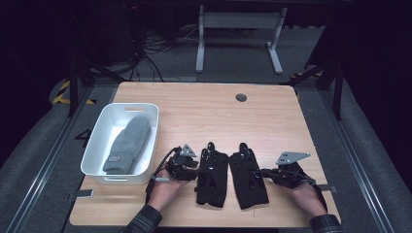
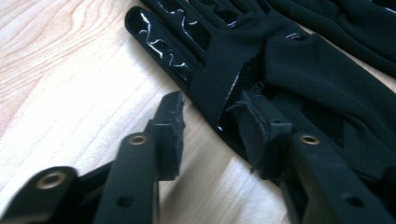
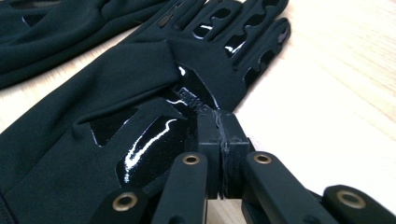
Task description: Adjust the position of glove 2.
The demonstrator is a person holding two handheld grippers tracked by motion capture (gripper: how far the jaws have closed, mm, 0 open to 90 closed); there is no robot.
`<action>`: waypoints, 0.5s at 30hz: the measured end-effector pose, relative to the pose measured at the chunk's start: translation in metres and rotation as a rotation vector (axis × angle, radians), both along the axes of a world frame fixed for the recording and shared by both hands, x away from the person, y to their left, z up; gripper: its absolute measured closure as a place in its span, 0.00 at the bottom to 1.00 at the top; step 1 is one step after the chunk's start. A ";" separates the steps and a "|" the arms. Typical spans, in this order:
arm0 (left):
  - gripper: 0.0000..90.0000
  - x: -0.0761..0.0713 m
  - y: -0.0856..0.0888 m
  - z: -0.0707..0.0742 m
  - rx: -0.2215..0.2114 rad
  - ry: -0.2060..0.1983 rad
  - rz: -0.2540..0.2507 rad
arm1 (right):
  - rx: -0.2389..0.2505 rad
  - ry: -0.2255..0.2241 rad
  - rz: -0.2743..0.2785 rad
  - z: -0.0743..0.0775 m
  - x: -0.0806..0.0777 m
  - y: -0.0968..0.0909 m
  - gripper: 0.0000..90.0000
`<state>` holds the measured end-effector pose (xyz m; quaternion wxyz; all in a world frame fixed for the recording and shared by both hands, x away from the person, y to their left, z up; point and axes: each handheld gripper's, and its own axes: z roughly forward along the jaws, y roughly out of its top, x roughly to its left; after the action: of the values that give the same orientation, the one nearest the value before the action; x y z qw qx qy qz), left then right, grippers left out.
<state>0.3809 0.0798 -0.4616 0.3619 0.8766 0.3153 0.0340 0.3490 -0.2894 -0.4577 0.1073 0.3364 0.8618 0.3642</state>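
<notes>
- The left gripper (image 1: 198, 167), in the person's left hand (image 1: 167, 187), points across the table toward three o'clock in the high view. Its jaws stand partly apart, one pad on bare wood and the other resting on the edge of the left black fabric glove (image 1: 212, 174). The edge lies in the gap; the pads do not pinch it.
- In the left gripper view, that gripper (image 2: 212, 123) straddles the glove's (image 2: 299, 70) side edge below the thumb, whose glossy wavy grip print runs toward eleven o'clock.
- The right gripper (image 1: 265, 172), in the person's right hand (image 1: 306, 194), points toward nine o'clock in the high view. Its jaws are pressed fully together at the outer edge of the right black fabric glove (image 1: 248, 177).
- In the right gripper view, the closed pads of that gripper (image 3: 219, 126) meet right at the glove's (image 3: 116, 93) edge, beside a shiny palm patch; whether any fabric is caught between them I cannot tell.
- The two gloves lie flat, side by side and just apart, fingers toward twelve o'clock, at the near middle of the light wooden table (image 1: 204, 107).
- At nine o'clock from the left gripper, a white plastic bin (image 1: 99, 136) holds a grey knitted mitten (image 1: 127, 143).
- A round dark grommet (image 1: 241, 97) sits at the table's far edge.
</notes>
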 end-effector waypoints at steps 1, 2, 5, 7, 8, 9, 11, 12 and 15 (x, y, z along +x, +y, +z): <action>0.73 -0.001 -0.001 0.000 0.002 0.005 0.003 | -0.002 0.002 0.003 0.000 0.000 0.001 1.00; 0.77 -0.001 -0.002 0.000 0.000 0.010 -0.003 | -0.005 0.006 0.006 -0.001 0.000 0.001 1.00; 0.86 -0.002 -0.004 0.000 -0.007 0.027 0.003 | -0.003 0.010 0.009 -0.001 0.000 0.001 1.00; 0.91 -0.001 -0.004 0.000 -0.015 0.040 0.004 | -0.001 0.013 0.013 -0.001 -0.001 0.002 1.00; 0.93 -0.001 -0.004 0.000 -0.021 0.049 0.008 | 0.000 0.016 0.017 -0.001 -0.001 0.002 1.00; 0.94 -0.001 -0.004 0.000 -0.027 0.052 0.011 | 0.000 0.017 0.021 -0.001 -0.001 0.003 1.00; 0.96 -0.001 -0.003 0.001 -0.035 0.060 0.017 | 0.003 0.020 0.032 -0.001 -0.001 0.004 1.00; 0.97 -0.001 -0.003 0.001 -0.047 0.063 0.019 | 0.003 0.022 0.035 -0.001 -0.002 0.005 1.00; 0.98 0.000 0.000 0.003 -0.085 0.080 0.018 | 0.004 0.025 0.046 -0.001 -0.002 0.007 1.00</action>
<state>0.3807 0.0794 -0.4589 0.3855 0.8584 0.3383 -0.0111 0.3467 -0.2829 -0.4591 0.0873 0.3211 0.8699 0.3641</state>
